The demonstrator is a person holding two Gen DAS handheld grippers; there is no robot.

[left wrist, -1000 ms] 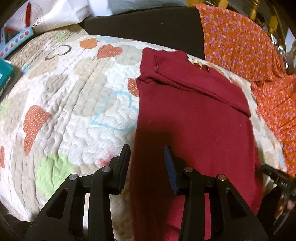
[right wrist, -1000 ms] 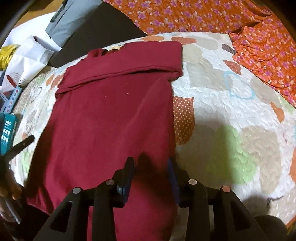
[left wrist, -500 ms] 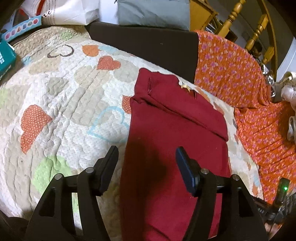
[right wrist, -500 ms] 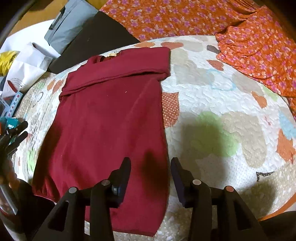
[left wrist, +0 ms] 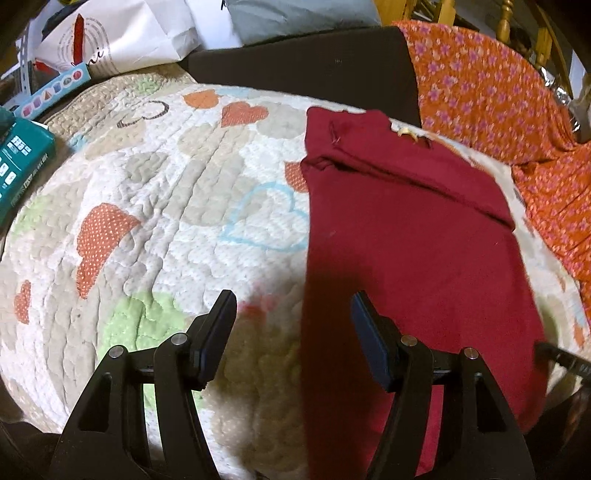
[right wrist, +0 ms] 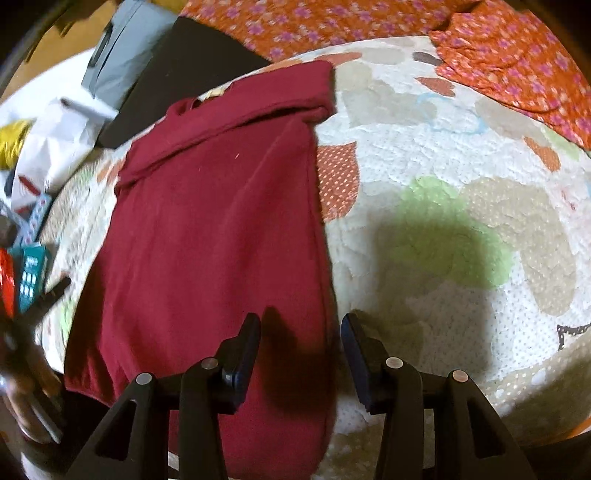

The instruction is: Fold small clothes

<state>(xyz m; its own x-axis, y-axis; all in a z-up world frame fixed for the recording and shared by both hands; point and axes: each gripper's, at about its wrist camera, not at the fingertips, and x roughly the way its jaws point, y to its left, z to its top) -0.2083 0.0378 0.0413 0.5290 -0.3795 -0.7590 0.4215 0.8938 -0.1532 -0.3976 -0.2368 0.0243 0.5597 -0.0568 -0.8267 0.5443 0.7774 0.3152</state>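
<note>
A dark red garment [left wrist: 413, 236] lies flat on a quilted bedspread [left wrist: 155, 206] patterned with hearts, its far end folded over into a band across its width, a small pale tag showing at that far edge. Seen from the right wrist, the same garment [right wrist: 218, 236] runs lengthwise away from the camera, its near end draped toward the edge of the quilt [right wrist: 443, 229]. The left claw [left wrist: 293, 314] hangs above the garment's left edge, jaws spread wide and gripping nothing, one finger over the quilt and the other over the red cloth. The right claw [right wrist: 301, 336] hovers at the garment's right edge, jaws likewise parted and empty, casting a shadow on the cloth and the quilt below. Beyond the garment, an orange floral fabric [left wrist: 498, 88] is spread along the far right side, beside a dark panel [left wrist: 314, 70]. At the far left sit a teal box [left wrist: 18, 166], a white paper bag [left wrist: 122, 40] and a grey cushion [left wrist: 295, 14]. Motion blur softens the left margin of the right-wrist view.
</note>
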